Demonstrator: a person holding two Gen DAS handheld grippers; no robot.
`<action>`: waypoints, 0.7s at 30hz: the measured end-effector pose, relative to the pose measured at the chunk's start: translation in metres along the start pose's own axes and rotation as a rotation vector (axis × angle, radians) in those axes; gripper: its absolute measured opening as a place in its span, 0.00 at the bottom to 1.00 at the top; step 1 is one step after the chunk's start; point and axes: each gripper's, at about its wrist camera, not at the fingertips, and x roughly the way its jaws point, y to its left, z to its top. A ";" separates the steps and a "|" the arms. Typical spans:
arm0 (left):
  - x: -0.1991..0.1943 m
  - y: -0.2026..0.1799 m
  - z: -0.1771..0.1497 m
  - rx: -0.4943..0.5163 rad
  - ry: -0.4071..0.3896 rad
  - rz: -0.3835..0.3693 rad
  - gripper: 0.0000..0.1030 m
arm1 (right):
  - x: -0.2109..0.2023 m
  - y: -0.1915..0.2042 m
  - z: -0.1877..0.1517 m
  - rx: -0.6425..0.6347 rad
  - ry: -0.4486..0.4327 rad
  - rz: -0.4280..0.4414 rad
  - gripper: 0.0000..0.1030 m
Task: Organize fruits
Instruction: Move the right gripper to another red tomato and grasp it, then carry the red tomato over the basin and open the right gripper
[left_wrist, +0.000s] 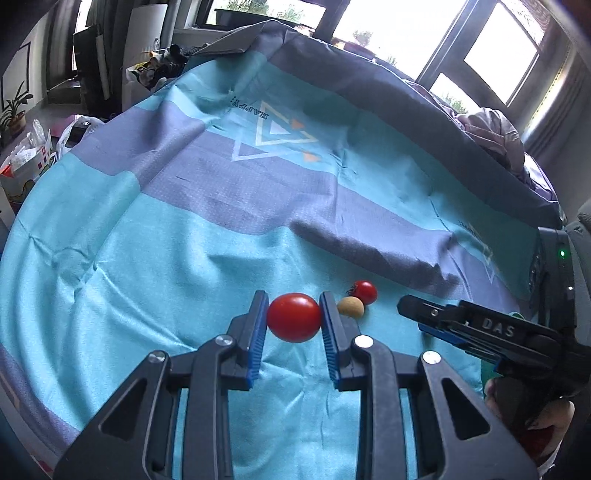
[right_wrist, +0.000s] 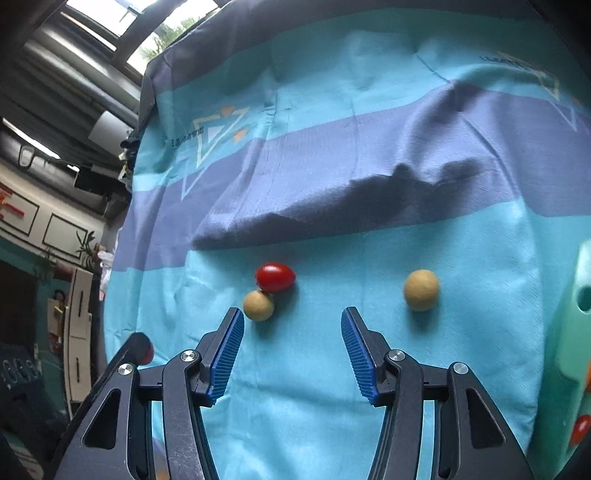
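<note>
Left hand-held gripper (left_wrist: 294, 317) clamps a red tomato (left_wrist: 294, 316); right hand-held gripper (right_wrist: 291, 343) open, empty; green container (right_wrist: 576, 332) cut off at edge.

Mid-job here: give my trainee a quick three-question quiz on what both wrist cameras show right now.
1. True or false: the left gripper is shut on a red tomato.
2. How many tan round fruits lie on the cloth in the right wrist view?
A. one
B. two
C. three
3. Fill in: the loose red tomato on the cloth touches a ____ fruit.

Key
1. True: its blue pads press on the tomato from both sides.
2. B: one tan fruit lies beside the loose tomato, and another tan fruit lies apart to the right. The right gripper stands open, with nothing between its pads.
3. tan
</note>
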 end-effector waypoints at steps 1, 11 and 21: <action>0.000 0.002 0.001 -0.004 -0.001 0.003 0.27 | 0.007 0.007 0.003 -0.021 0.000 -0.025 0.54; -0.005 -0.003 -0.001 0.032 -0.007 -0.009 0.27 | 0.056 0.030 0.016 -0.065 0.041 -0.199 0.47; -0.008 -0.017 -0.008 0.091 -0.021 -0.008 0.27 | 0.022 0.018 0.002 -0.087 -0.029 -0.197 0.33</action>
